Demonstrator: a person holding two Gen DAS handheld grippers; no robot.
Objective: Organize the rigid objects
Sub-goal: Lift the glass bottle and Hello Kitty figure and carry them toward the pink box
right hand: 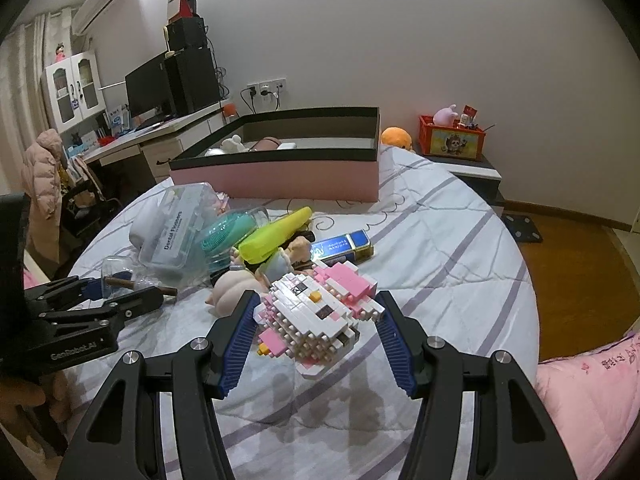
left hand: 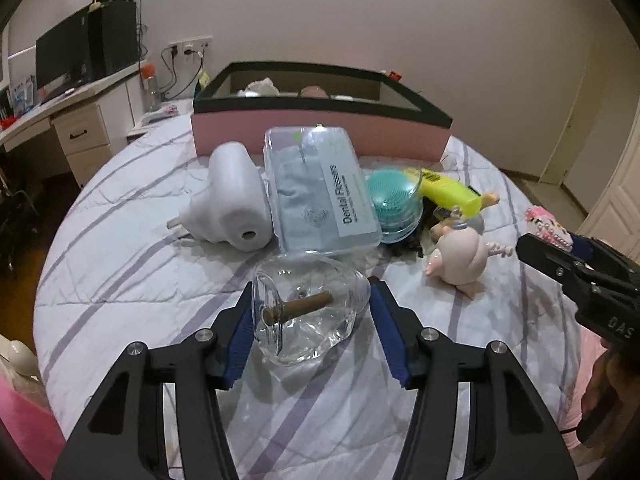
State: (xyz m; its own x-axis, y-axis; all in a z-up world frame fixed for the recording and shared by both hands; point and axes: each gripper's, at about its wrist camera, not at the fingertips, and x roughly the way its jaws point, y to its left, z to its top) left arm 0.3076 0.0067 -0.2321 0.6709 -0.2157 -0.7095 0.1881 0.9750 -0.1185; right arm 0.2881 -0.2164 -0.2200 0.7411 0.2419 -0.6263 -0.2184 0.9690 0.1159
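My left gripper (left hand: 310,308) is shut on a clear glass bottle (left hand: 308,316) with a brown cork stopper, held just over the striped bedspread; it also shows in the right wrist view (right hand: 120,276). My right gripper (right hand: 316,316) is shut on a pink and white brick-built figure (right hand: 316,312), seen at the right edge of the left wrist view (left hand: 548,226). A pink box with a black rim (left hand: 320,136) stands open at the back, with a few items inside.
On the bed lie a white plug-in device (left hand: 236,204), a clear Dental Flossers case (left hand: 320,188), a teal round brush (left hand: 392,200), a yellow-green tube (left hand: 448,190), a pink pig figure (left hand: 460,256) and a blue box (right hand: 340,246). A desk stands at left.
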